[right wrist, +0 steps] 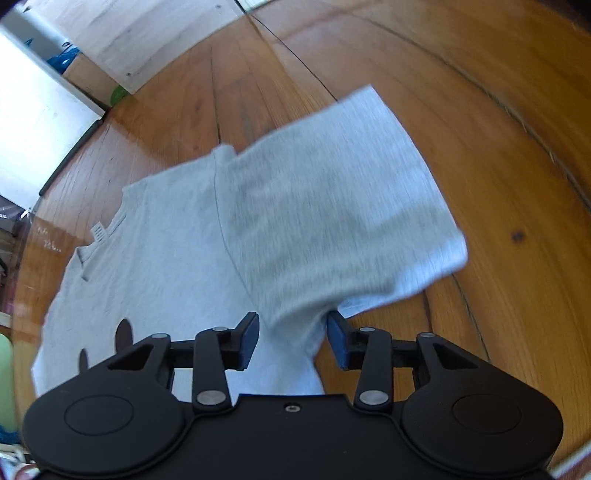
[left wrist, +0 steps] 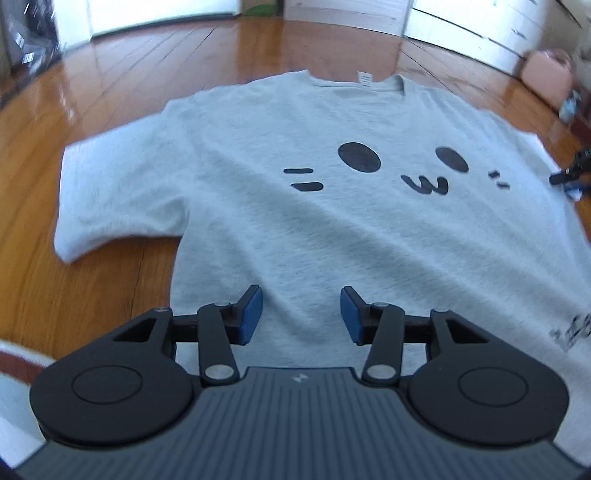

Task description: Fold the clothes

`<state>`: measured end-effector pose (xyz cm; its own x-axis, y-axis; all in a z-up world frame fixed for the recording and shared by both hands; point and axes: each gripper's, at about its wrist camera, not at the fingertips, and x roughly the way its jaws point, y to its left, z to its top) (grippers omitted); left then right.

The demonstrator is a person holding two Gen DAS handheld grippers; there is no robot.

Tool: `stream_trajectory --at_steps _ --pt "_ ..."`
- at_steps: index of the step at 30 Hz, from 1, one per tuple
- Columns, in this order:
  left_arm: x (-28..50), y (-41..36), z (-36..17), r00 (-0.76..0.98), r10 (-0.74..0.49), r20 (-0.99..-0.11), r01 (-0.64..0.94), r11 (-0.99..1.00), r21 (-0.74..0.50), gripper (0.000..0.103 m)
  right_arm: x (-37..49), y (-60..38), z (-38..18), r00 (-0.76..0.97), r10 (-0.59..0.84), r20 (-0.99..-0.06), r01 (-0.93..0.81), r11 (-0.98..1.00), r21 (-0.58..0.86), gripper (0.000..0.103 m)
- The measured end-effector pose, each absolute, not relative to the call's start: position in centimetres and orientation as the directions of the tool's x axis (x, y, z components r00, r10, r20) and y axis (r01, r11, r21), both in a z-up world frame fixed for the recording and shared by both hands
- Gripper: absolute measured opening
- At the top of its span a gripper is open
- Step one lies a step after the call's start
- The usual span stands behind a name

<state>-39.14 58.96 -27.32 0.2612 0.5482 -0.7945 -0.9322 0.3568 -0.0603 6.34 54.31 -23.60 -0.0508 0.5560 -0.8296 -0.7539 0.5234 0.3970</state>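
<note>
A light grey T-shirt (left wrist: 295,221) with a black cat-face print (left wrist: 391,170) lies flat, front up, on the wooden floor, its collar (left wrist: 362,86) at the far end. My left gripper (left wrist: 301,314) hovers open over the shirt's lower body, with nothing between its blue pads (left wrist: 251,314). In the right wrist view the same shirt (right wrist: 155,266) shows its sleeve (right wrist: 343,199) stretching away. My right gripper (right wrist: 293,341) is open at the armpit, with cloth lying between the two fingers. Whether the fingers touch the cloth is unclear.
Glossy wooden floor (left wrist: 110,92) surrounds the shirt. White cabinets (left wrist: 480,26) and a pink object (left wrist: 546,74) stand at the back right. A white mat with a red stripe (left wrist: 14,369) lies at the near left. White furniture (right wrist: 37,122) stands beyond the collar.
</note>
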Motion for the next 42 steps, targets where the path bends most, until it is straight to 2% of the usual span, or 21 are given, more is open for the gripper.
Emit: stream_trajectory --at_steps 1,6,10,16,17,19,20,24,26,29,33,34,36,38,40,42 --pt "-39.1 58.9 -27.4 0.26 0.552 -0.792 -0.931 0.361 -0.054 0.046 5.9 54.7 -23.4 -0.019 0.557 -0.831 -0.787 0.504 0.356 0.004" --pt "-39.1 58.8 -27.6 0.254 0.569 -0.782 -0.925 0.38 -0.024 0.047 4.4 55.2 -20.4 0.178 0.632 -0.755 -0.902 0.411 0.132 0.003" --pt "-40.1 59.0 -27.6 0.236 0.572 -0.786 -0.93 0.367 -0.012 0.048 3.7 56.7 -22.5 0.237 0.552 -0.799 -0.933 0.36 -0.028 0.002" --pt "-41.3 59.2 -27.5 0.216 0.564 -0.797 -0.94 0.342 -0.013 0.048 3.5 57.1 -23.4 0.326 0.51 -0.796 -0.901 0.423 -0.098 0.003" --pt "-41.4 59.2 -27.5 0.216 0.562 -0.798 -0.941 0.338 -0.016 0.048 3.6 57.0 -23.1 0.356 0.496 -0.792 -0.881 0.46 -0.108 0.008" --pt "-41.8 59.2 -27.5 0.232 0.561 -0.795 -0.941 0.337 -0.036 0.048 4.3 56.6 -22.3 0.434 0.448 -0.781 -0.809 0.576 -0.119 0.033" --pt "-41.9 59.3 -27.4 0.244 0.56 -0.792 -0.941 0.335 -0.053 0.048 4.7 56.2 -21.9 0.448 0.441 -0.778 -0.78 0.618 -0.099 0.034" --pt "-42.8 59.8 -27.1 0.326 0.546 -0.772 -0.934 0.31 -0.175 0.049 5.7 54.8 -21.1 0.287 0.533 -0.796 -0.804 0.586 0.103 0.034" --pt "-43.2 60.0 -27.0 0.35 0.547 -0.76 -0.93 0.298 -0.214 0.049 6.1 54.3 -21.1 0.24 0.542 -0.805 -0.784 0.598 0.169 0.038" --pt "-43.0 59.9 -27.2 0.318 0.562 -0.764 -0.939 0.297 -0.173 0.049 7.5 53.9 -21.9 0.139 0.558 -0.818 -0.724 0.621 0.301 0.054" --pt "-42.6 59.8 -27.5 0.275 0.584 -0.764 -0.946 0.308 -0.105 0.049 8.9 53.4 -23.6 0.069 0.559 -0.826 -0.629 0.667 0.399 0.058" --pt "-42.5 59.9 -27.6 0.27 0.588 -0.762 -0.946 0.308 -0.098 0.049 9.0 53.3 -23.8 0.06 0.569 -0.82 -0.619 0.666 0.417 0.064" --pt "-42.4 59.9 -27.7 0.262 0.595 -0.759 -0.948 0.306 -0.087 0.05 8.7 53.5 -23.8 0.053 0.584 -0.81 -0.64 0.643 0.421 0.067" --pt "-42.1 59.9 -27.8 0.246 0.605 -0.757 -0.946 0.32 -0.052 0.05 8.1 54.6 -23.7 0.074 0.573 -0.816 -0.707 0.607 0.362 0.067" --pt "-41.5 59.8 -28.0 0.223 0.619 -0.753 -0.94 0.34 0.001 0.051 6.6 56.3 -23.5 0.116 0.537 -0.836 -0.816 0.531 0.228 0.067" --pt "-41.1 59.5 -28.1 0.197 0.636 -0.746 -0.932 0.357 0.059 0.059 4.6 57.6 -23.5 0.188 0.515 -0.836 -0.905 0.422 0.057 0.064"
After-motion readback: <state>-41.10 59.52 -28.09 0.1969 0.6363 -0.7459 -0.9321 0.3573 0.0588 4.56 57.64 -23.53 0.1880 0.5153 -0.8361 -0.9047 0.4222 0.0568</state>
